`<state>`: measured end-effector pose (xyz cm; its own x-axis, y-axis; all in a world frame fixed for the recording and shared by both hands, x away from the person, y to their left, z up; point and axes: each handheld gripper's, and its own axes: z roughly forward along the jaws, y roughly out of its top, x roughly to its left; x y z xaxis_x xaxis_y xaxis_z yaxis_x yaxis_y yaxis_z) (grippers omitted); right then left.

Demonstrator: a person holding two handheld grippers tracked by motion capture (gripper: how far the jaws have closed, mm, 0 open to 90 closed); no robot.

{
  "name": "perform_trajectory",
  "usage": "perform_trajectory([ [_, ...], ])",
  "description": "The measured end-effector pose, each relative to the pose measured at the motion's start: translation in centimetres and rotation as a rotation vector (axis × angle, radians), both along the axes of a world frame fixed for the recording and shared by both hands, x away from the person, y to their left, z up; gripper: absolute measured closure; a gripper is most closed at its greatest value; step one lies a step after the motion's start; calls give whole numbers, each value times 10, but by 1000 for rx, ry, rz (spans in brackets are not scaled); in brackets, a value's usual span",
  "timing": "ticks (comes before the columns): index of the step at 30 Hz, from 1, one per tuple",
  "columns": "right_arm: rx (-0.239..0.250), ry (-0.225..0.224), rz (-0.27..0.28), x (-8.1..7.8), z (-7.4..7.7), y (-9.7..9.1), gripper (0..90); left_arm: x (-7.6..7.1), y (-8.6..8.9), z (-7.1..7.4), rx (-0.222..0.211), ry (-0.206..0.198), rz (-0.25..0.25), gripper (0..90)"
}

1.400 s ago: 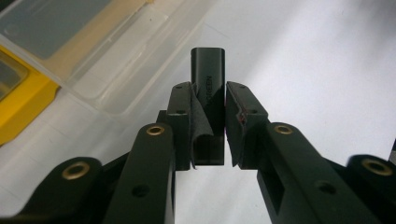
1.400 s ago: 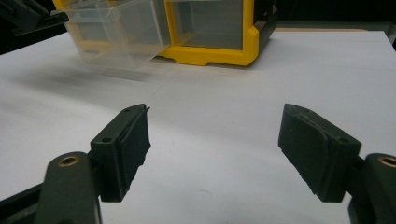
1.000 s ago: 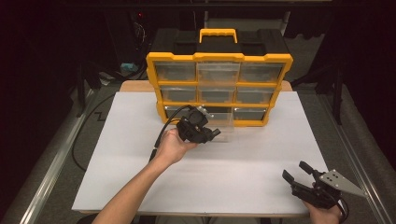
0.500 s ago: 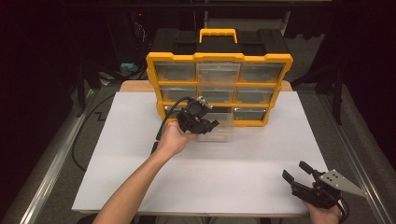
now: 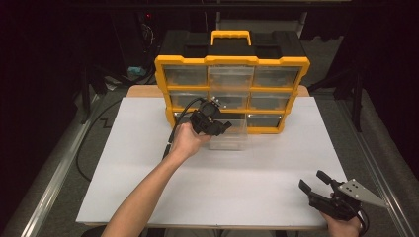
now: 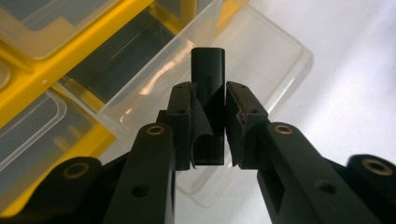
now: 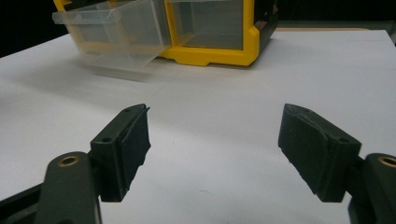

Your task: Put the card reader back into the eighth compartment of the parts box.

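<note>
The left gripper's (image 6: 209,122) pads are clenched on a small black block (image 6: 208,88), which stands up between them with its rounded top clear of the tips; faint lettering runs down its face, too small to read. Just beyond it lies the pulled-out clear drawer (image 6: 243,70), and the block seems to hang over the drawer's open top rather than touch it, though the angle makes that hard to judge. In the high view the left gripper (image 5: 213,123) sits at the drawer (image 5: 232,132), which juts from the bottom row of the yellow organizer (image 5: 232,94) standing at the far edge of the white table (image 5: 148,168). The right gripper (image 7: 215,154) is released, its jaws spread wide with nothing between them, and it rests low near the table's near right corner (image 5: 316,190), well apart from the organizer.
</note>
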<state>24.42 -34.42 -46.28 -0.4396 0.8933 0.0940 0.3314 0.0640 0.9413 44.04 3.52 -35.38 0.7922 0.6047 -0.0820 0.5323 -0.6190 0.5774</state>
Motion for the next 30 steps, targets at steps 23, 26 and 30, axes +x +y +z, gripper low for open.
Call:
perform_trajectory([
  [23,1,0,3,0,0,0,252,8,1,-6,-20,2,37,652],
  [26,3,-2,0,1,0,0,252,7,2,-5,-22,7,30,628],
  [30,6,1,1,1,0,0,252,3,3,-2,-32,4,22,588],
])
